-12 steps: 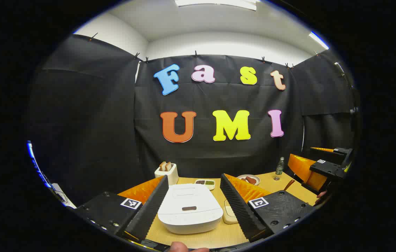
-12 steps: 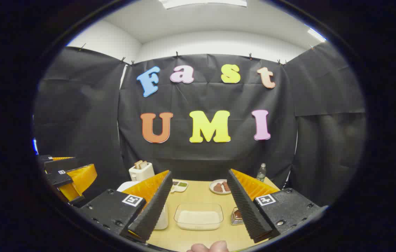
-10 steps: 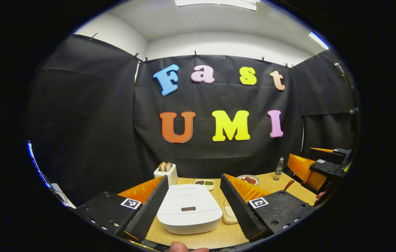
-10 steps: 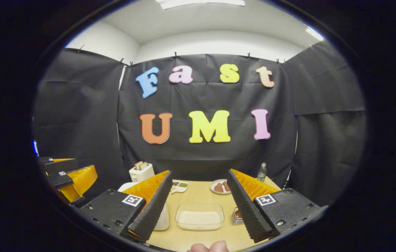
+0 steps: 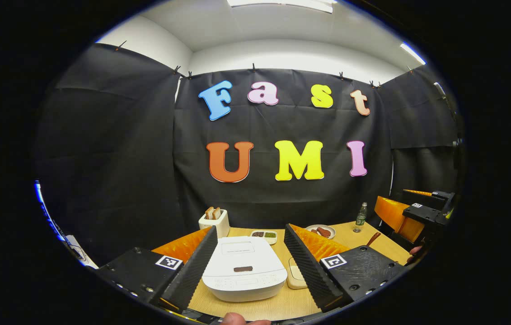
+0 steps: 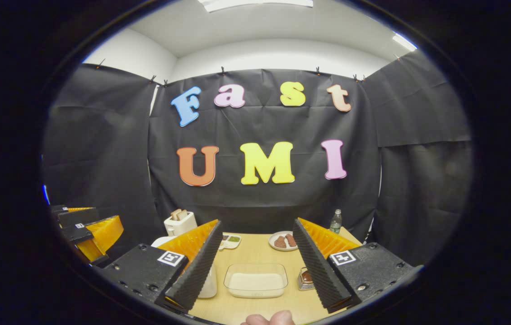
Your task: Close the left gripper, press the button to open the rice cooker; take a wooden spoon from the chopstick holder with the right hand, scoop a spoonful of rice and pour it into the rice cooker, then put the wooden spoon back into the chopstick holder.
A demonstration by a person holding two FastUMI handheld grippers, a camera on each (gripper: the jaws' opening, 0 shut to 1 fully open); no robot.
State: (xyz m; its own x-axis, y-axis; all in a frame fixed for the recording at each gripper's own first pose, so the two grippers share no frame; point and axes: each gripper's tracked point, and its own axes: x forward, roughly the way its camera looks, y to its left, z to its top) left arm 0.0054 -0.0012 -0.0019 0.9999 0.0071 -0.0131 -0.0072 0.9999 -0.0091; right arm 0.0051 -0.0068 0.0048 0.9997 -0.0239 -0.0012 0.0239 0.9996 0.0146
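Nothing is done yet: both the left gripper [image 5: 250,271] and right gripper [image 6: 257,271] have fingers spread, rice cooker [image 5: 244,270] lid down.

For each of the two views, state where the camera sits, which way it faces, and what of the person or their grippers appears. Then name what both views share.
Left gripper view: rides on the left gripper, facing the booth's wall over the closed rice cooker; own open fingers, a fingertip at the bottom edge, the right gripper farther right.
Right gripper view: rides on the right gripper, facing the same wall over the rice tray; own open fingers, a fingertip below, the left gripper at left.
Shared: toaster, bottle, table.
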